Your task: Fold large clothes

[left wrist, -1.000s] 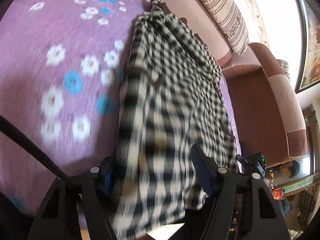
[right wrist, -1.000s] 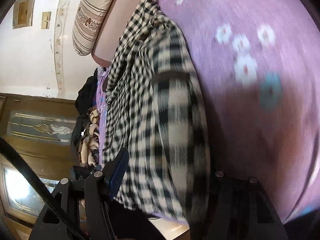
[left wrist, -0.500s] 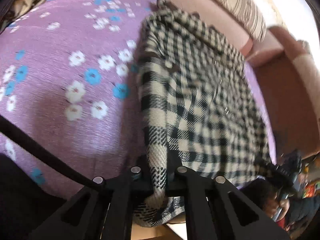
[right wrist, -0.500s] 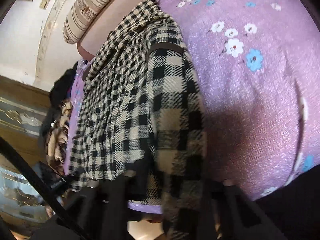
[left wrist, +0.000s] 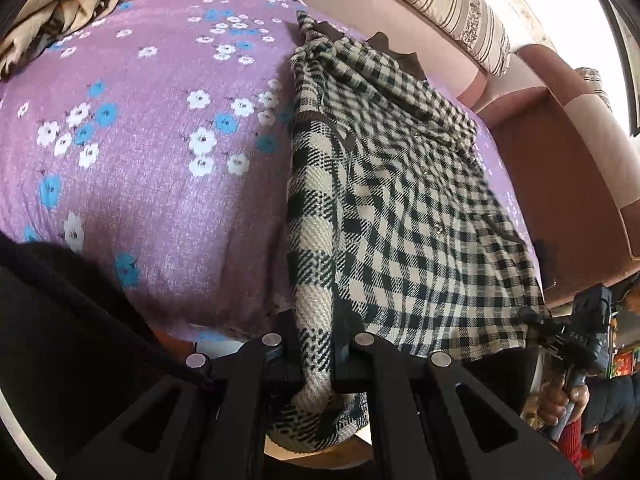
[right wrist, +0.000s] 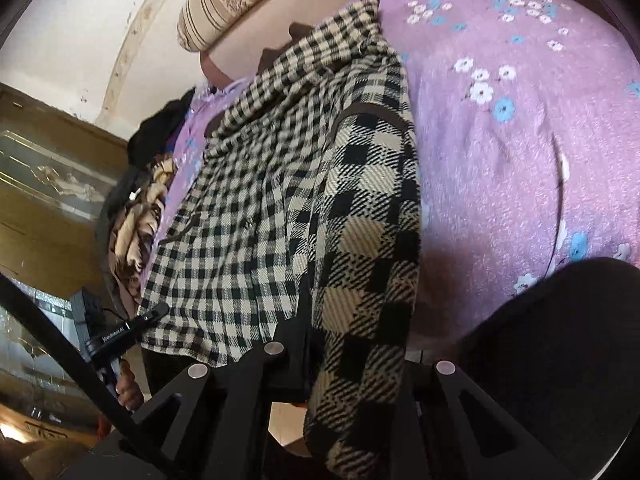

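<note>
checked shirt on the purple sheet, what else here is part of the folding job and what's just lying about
In the job:
- checked shirt
- left claw, shut on its hem
- right claw, shut on its hem

Lying about:
- striped bolster
- tan cloth heap
- black garment

Daylight is flooding in from the upper right of the left wrist view, blowing out the wall (left wrist: 560, 4) to white glare. The fisheye lens is bending both views and darkening their corners. The checked garment (right wrist: 280, 184) is smearing slightly in the right wrist view, casting soft shadow on the purple bedspread (right wrist: 472, 280).
</note>
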The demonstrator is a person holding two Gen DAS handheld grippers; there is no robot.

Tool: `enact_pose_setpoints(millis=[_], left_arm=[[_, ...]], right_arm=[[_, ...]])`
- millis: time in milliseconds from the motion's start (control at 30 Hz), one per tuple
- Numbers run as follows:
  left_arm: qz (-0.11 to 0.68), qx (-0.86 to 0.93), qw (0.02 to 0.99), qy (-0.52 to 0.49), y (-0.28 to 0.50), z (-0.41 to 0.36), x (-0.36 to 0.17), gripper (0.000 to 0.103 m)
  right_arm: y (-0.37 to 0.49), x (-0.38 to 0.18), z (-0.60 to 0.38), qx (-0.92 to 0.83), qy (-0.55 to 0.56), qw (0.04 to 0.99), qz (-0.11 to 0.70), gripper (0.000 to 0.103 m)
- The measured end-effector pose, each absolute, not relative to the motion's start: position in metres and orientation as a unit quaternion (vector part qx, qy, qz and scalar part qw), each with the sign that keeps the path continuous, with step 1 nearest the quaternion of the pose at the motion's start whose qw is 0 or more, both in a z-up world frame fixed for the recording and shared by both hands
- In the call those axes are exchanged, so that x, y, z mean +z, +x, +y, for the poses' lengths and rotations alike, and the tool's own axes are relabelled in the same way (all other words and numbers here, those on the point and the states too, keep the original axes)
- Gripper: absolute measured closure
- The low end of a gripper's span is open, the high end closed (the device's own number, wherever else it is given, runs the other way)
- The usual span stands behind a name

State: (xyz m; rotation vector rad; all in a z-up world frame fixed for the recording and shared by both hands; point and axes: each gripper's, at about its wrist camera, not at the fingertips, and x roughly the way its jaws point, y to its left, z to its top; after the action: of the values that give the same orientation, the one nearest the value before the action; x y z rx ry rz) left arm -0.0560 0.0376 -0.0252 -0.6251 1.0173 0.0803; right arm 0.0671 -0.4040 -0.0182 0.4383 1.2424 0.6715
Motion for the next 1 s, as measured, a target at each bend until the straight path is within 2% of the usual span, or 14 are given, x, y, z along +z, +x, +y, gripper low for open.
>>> enact_pose_setpoints(millis=[233,433,600,733,900,1000], left_arm=[[0.462,0.01,0.849,-0.256,-0.017,0.036,0.026,0.097],[0.449,0.038,0.86,-0.24,0.09,0.065,0.064,0.096],[0.449,0.097,0.853,-0.248,0.196,0.108,0.048,0.096],[0.471,0.123,0.823,-0.294,0.256,0.139,0.01,0.096],[0.474,0.103,0.822,-0.299,0.275,0.143,-0.002,0.096],[0.459,0.071,0.824,-0.324,0.279,0.148,0.001,0.096]], right_arm=[[0.112,0.014,-0.387,0.34,0.205,0.737,0.547,0.094],[0.205,0.044,-0.346,0.332,0.192,0.769,0.512,0.093],[0.304,0.047,-0.322,0.275,0.204,0.8,0.493,0.093],[0.367,0.023,-0.311,0.229,0.211,0.802,0.509,0.093],[0.407,-0.01,-0.299,0.199,0.198,0.789,0.546,0.09],[0.42,-0.017,-0.303,0.211,0.23,0.777,0.547,0.081]])
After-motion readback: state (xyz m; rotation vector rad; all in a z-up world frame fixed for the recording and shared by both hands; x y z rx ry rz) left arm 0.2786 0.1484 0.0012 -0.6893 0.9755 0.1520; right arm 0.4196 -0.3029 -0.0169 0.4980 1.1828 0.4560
